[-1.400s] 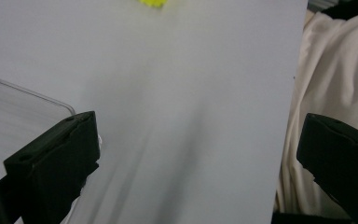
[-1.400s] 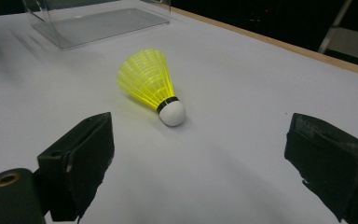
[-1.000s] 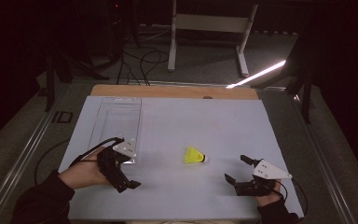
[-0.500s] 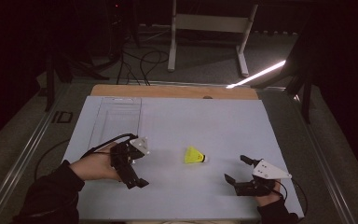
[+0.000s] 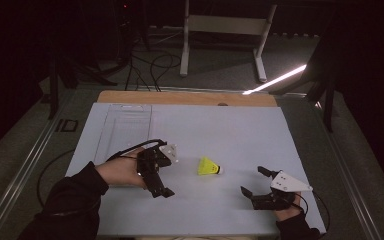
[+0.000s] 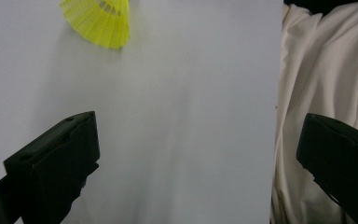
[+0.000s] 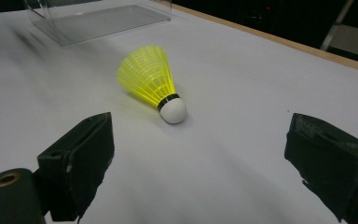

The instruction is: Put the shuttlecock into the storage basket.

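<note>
A yellow shuttlecock [image 5: 209,166] with a white cork tip lies on its side on the white table [image 5: 220,130], near the front middle. My left gripper [image 5: 158,181] is just left of it, open, nothing between its jaws. In the left gripper view the yellow skirt [image 6: 99,21] shows at the top edge, beyond my open gripper [image 6: 196,154]. My right gripper [image 5: 254,181] rests open at the front right, jaws towards the shuttlecock. The right gripper view has the shuttlecock [image 7: 156,81] lying a short way ahead of the open gripper [image 7: 200,158], cork [image 7: 173,111] nearest.
A clear plastic box [image 5: 125,130] lies at the table's back left, also in the right gripper view [image 7: 98,16]. A wooden strip [image 5: 190,97] edges the far side. White cloth [image 6: 321,70] hangs past the table edge in the left gripper view.
My left gripper has moved right, closer to the shuttlecock, and turned its jaws towards the front edge. The right gripper and the shuttlecock have stayed put.
</note>
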Available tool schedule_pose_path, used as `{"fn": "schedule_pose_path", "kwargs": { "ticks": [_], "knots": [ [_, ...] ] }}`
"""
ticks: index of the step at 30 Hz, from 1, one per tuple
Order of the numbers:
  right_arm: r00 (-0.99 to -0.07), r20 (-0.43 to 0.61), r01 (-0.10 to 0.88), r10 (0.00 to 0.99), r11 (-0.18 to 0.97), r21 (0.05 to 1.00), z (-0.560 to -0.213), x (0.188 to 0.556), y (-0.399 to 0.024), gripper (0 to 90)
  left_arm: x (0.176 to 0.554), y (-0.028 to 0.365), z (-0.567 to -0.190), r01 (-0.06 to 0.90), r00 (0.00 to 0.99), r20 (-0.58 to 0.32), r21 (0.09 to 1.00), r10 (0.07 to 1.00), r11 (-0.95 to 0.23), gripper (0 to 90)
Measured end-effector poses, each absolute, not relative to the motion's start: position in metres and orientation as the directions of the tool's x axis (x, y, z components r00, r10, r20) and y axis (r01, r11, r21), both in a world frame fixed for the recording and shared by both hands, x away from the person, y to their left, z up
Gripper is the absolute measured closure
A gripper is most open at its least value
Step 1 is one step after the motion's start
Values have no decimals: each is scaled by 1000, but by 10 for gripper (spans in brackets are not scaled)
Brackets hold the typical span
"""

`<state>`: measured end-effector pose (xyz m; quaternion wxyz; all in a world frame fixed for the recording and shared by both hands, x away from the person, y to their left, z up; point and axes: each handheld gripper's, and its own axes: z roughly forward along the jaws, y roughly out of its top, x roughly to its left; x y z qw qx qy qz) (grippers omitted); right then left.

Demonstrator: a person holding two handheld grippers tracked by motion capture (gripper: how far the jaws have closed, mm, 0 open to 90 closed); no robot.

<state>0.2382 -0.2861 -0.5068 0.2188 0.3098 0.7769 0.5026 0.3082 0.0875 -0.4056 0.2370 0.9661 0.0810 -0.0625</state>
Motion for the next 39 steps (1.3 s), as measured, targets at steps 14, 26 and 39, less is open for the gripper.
{"fn": "schedule_pose_path", "kwargs": {
  "ticks": [14,26,39],
  "knots": [
    [-713,-28,262,700,303,916,-507,238,-286,82,329,58,-410,170,982,-155,465,109,-869,1],
    [-714,-25,264,700,303,916,-507,238,-287,82,343,33,-425,181,980,-159,445,122,-877,9],
    [-716,-24,265,697,304,915,-508,238,-287,82,359,14,-442,224,971,-179,464,157,-857,81]
  ]
}}
